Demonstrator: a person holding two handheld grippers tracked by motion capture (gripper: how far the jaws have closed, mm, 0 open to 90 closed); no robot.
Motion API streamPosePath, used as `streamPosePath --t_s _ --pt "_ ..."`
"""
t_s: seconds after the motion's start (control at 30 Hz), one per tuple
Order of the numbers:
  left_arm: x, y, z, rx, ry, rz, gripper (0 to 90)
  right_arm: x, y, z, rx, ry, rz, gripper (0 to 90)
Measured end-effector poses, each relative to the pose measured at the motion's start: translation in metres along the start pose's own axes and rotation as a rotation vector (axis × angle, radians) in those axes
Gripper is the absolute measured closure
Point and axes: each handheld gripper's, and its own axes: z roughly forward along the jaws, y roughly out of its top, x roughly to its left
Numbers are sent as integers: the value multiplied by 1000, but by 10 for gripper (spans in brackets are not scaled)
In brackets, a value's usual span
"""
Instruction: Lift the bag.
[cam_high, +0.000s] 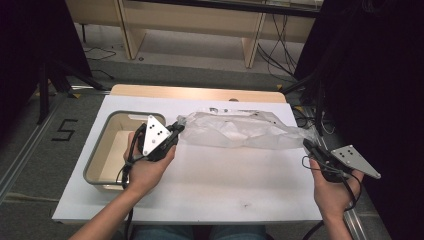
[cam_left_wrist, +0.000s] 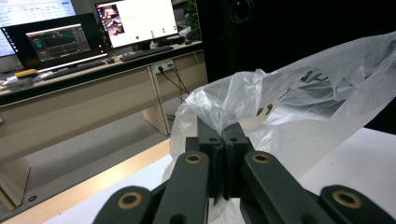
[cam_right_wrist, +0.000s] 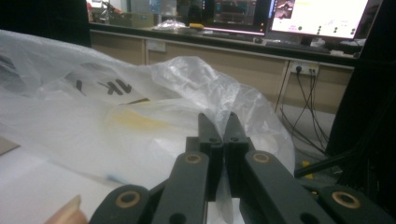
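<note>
A clear plastic bag (cam_high: 240, 131) lay stretched across the white table (cam_high: 210, 190), each end pinched in closed fingers of the left gripper (cam_high: 176, 129) and right gripper (cam_high: 306, 145); desks with monitors (cam_left_wrist: 135, 21) stood behind.

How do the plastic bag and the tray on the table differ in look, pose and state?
The plastic bag is clear, crumpled film; the tray is a rigid, beige, rounded box. The bag is stretched between the left gripper and right gripper, each shut on an end; the tray lies untouched. The bag bears black print; the tray is plain. Both rest on the white table.
</note>
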Motion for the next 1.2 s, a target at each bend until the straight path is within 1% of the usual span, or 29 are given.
streamPosePath --t_s 0.27,0.73,0.77,1.0,1.07,1.2 --pt "0 6 1 -15 4 -3 893 -1 10 -2 -34 -7 -1 900" --pt "0 15 -1 -48 5 -12 893 -1 17 -2 -60 -10 8 900" --pt "0 16 -1 -48 4 -6 893 -1 18 -3 -59 -9 8 900" --pt "-1 23 -3 -74 3 -12 893 -2 22 -5 -81 -14 6 900" --pt "0 25 -4 -80 2 -8 893 -2 24 -5 -86 -15 7 900" --pt "0 28 -5 -91 0 -15 893 -2 27 -7 -98 -18 6 900"
